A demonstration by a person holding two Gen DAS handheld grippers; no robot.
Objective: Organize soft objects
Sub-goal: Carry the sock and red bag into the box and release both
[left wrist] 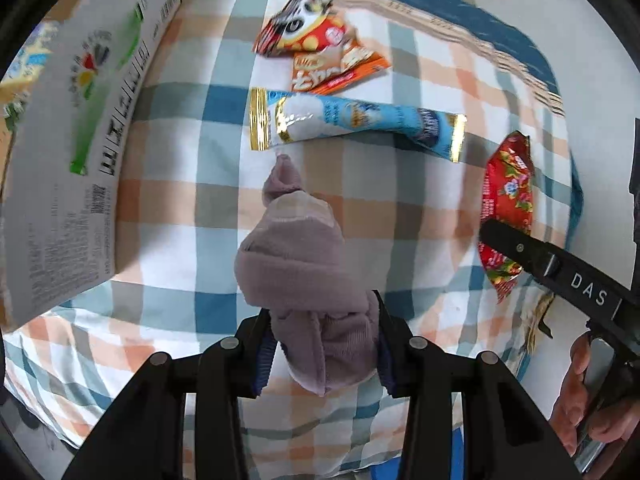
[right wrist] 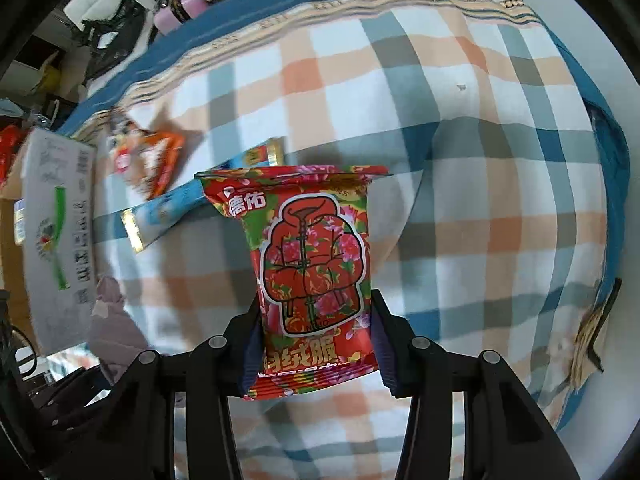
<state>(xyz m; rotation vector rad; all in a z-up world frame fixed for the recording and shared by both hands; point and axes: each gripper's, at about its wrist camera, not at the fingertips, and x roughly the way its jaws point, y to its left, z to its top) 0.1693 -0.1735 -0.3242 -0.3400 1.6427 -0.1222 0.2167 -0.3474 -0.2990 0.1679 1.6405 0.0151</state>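
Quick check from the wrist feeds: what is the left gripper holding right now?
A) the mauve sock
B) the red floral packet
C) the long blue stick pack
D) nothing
A: the left gripper is clamped on the mauve sock; the right gripper has the red floral packet.

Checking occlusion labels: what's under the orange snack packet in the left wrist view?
The orange snack packet lies on the plaid cloth; its top corner is tucked beneath the red-and-black packet. Anything beneath the packet itself is covered and cannot be seen.
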